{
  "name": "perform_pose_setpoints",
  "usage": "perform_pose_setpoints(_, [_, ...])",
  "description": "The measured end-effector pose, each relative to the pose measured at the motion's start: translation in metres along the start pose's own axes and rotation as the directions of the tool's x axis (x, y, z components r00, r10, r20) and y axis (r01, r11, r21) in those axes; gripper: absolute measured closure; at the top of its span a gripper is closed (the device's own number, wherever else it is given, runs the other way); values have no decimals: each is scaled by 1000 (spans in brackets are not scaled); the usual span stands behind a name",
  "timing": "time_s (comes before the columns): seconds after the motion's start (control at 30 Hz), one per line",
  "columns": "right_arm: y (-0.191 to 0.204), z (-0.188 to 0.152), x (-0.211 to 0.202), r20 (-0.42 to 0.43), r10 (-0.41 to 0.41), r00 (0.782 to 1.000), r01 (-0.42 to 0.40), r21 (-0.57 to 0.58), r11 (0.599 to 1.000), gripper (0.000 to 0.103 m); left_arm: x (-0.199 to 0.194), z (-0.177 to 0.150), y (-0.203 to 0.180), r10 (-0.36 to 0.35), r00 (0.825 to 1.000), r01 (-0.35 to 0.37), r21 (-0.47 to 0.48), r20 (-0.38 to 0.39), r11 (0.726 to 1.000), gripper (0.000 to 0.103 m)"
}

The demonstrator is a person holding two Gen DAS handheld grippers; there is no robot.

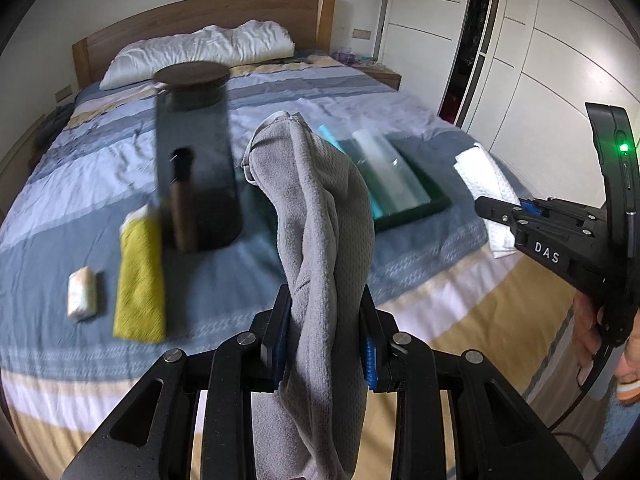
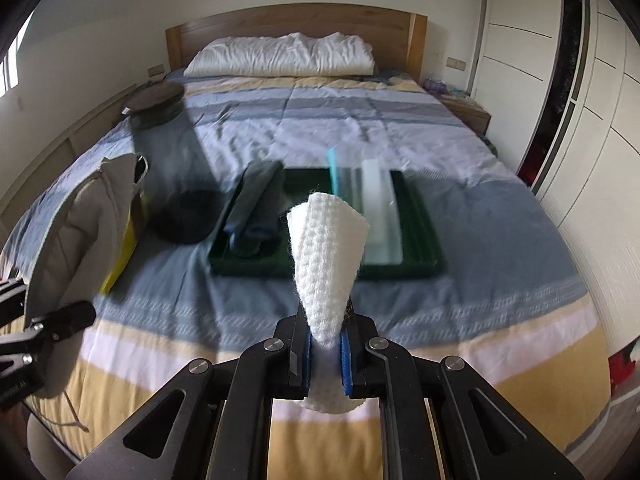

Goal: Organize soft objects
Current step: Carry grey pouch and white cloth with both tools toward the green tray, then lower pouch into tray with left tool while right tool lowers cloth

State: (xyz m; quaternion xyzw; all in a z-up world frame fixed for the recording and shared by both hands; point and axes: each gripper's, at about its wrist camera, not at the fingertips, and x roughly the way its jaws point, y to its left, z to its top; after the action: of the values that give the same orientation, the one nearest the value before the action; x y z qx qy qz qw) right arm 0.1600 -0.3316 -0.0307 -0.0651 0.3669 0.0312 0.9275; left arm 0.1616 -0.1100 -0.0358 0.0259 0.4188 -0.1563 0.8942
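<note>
Striped bed [image 2: 460, 216] with wooden headboard [image 2: 296, 24], white pillow [image 2: 280, 56], wardrobe doors [image 1: 560, 60] at right. Dark tray [image 2: 424, 256] mid-bed. "DAS" on right gripper [image 2: 325, 354], jaws pinching white cloth [image 2: 326, 248]. Left gripper [image 1: 325, 338] jaws clamped on grey towel [image 1: 320, 208].

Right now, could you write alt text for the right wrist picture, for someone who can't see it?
Two black fingers pinch a folded white waffle-weave cloth above a striped bed. Beyond it lies a dark green tray holding folded cloths; at the left edge, the other gripper holds a grey towel.
</note>
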Motion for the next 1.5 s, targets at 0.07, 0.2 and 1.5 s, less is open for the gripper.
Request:
perform_pose_setpoints(0.07, [-8, 9, 6, 11, -6, 1000, 6, 4, 1000, 93, 10, 14, -6, -1, 1000, 1, 1, 8, 1000, 77])
perform_pose_setpoints(0.2, [-21, 28, 22, 33, -12, 999, 12, -1, 1000, 93, 33, 37, -14, -1, 1000, 1, -1, 16, 1000, 77])
perform_pose_setpoints(1.5, [-70, 135, 283, -28, 2, 1000, -1, 4, 1000, 93, 243, 134, -19, 93, 992, -103, -133, -83, 986, 76])
